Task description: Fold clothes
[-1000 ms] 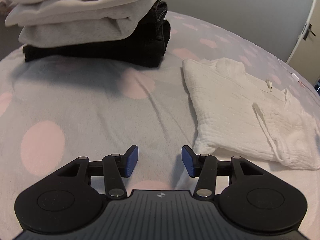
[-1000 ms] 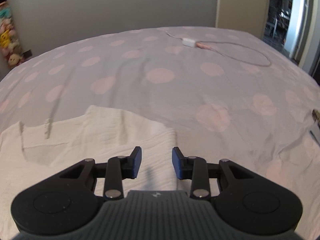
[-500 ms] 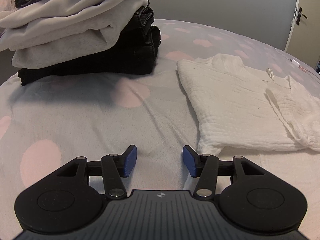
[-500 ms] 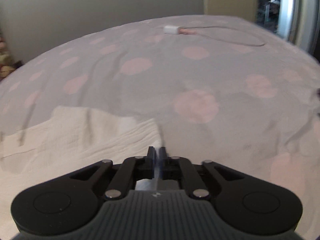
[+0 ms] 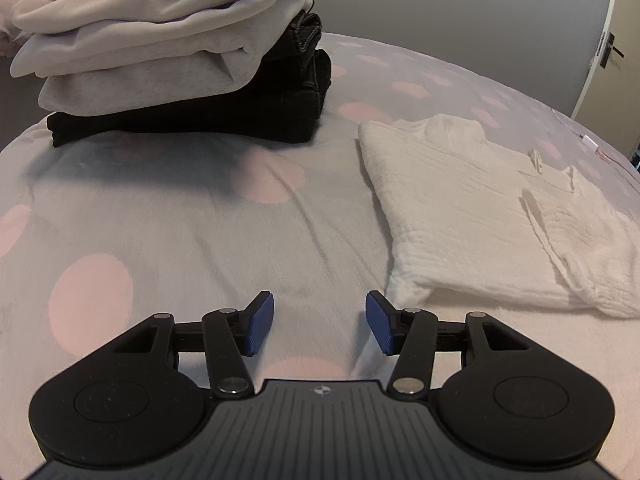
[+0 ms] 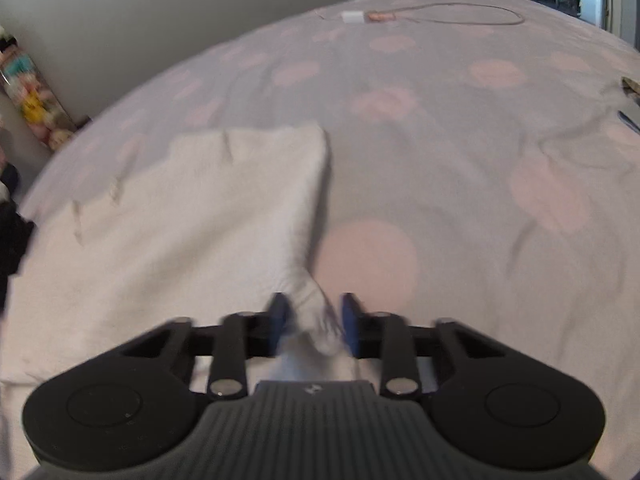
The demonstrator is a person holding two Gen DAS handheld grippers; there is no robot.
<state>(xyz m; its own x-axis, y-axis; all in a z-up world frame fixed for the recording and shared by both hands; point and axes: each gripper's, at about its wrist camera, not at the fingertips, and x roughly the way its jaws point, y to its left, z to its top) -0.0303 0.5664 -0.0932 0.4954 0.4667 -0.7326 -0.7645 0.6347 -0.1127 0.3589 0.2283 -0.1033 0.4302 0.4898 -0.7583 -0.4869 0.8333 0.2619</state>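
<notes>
A: How do the jaws of the left gripper (image 5: 320,322) stand?

B: Moderately apart, with nothing between them but the spotted bedspread (image 5: 180,216). They hover over the bed, just beside the near left corner of the white garment (image 5: 472,216), not touching it.

A: And the right gripper (image 6: 314,322)?

B: Its jaws are closing, and a bunched corner of the white garment (image 6: 200,232) sits between them. The blue pads (image 6: 350,322) are against the cloth on both sides, though the picture is blurred there.

A: Where is the garment, and how does it lie?

B: Flat on the bed, to the right of the stack of folded clothes (image 5: 176,60) and apart from it. Its long axis runs away from the left gripper toward the far side of the bed, with a folded edge facing the stack.

A: Anything beyond it?

B: A charger with its cable (image 6: 420,16) lies well beyond the garment on the bedspread.
</notes>
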